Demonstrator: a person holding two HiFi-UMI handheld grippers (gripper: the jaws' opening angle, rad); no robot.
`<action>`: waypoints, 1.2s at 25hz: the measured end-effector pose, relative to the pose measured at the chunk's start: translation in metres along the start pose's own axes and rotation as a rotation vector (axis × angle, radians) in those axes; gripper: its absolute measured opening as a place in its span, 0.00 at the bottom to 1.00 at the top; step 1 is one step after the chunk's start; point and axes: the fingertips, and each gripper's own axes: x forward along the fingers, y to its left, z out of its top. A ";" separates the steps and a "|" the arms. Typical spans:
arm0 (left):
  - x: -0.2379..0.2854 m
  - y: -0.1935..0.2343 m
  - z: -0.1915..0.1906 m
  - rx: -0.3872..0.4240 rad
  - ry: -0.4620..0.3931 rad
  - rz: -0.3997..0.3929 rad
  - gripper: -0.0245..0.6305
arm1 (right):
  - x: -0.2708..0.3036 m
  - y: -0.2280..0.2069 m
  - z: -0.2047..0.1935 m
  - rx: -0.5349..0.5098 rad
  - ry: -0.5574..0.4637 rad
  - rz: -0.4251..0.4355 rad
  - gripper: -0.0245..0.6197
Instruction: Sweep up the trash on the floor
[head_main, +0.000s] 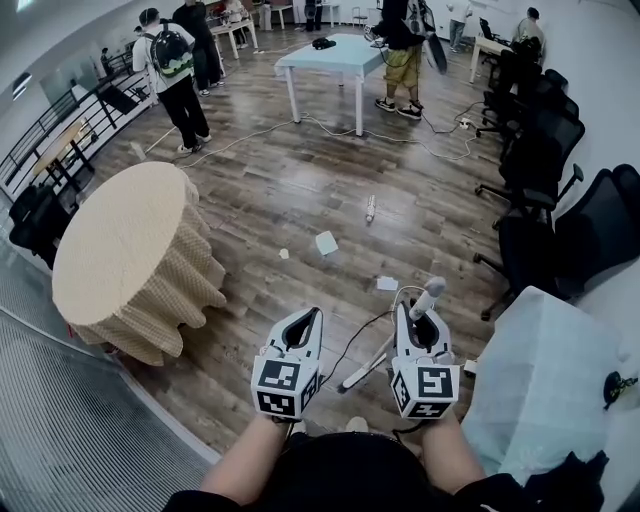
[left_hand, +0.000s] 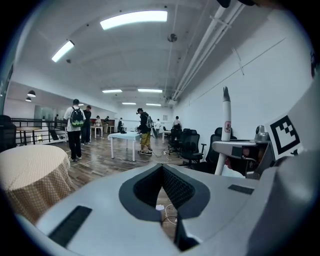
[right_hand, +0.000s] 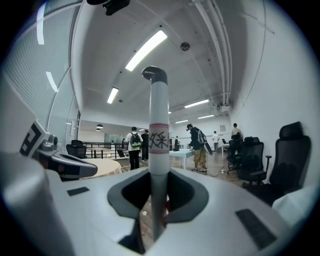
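My right gripper (head_main: 424, 312) is shut on a white broom handle (head_main: 428, 299) that slants down to the floor near my feet. In the right gripper view the handle (right_hand: 159, 135) stands straight up between the jaws, its grey cap on top. My left gripper (head_main: 309, 320) hangs beside it, shut, with nothing in it. From the left gripper view the same handle (left_hand: 226, 131) rises at the right. Trash lies ahead on the wooden floor: a white paper (head_main: 326, 242), a small scrap (head_main: 284, 254), another paper (head_main: 387, 283) and a pen-like stick (head_main: 370, 208).
A round table with a beige cloth (head_main: 130, 250) stands at the left and a white-covered table (head_main: 545, 380) at my right. Black office chairs (head_main: 540, 150) line the right wall. Cables (head_main: 330, 128) cross the floor before a white table (head_main: 335, 55). People (head_main: 175, 80) stand beyond.
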 end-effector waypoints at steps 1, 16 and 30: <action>0.003 -0.005 -0.001 -0.002 0.003 -0.002 0.03 | -0.002 -0.007 0.002 0.005 -0.006 0.004 0.16; 0.097 -0.016 -0.009 -0.038 0.038 -0.045 0.03 | 0.033 -0.104 0.009 -0.013 -0.022 -0.074 0.16; 0.249 0.088 0.026 -0.082 0.049 -0.157 0.03 | 0.174 -0.157 -0.001 -0.071 0.067 -0.227 0.16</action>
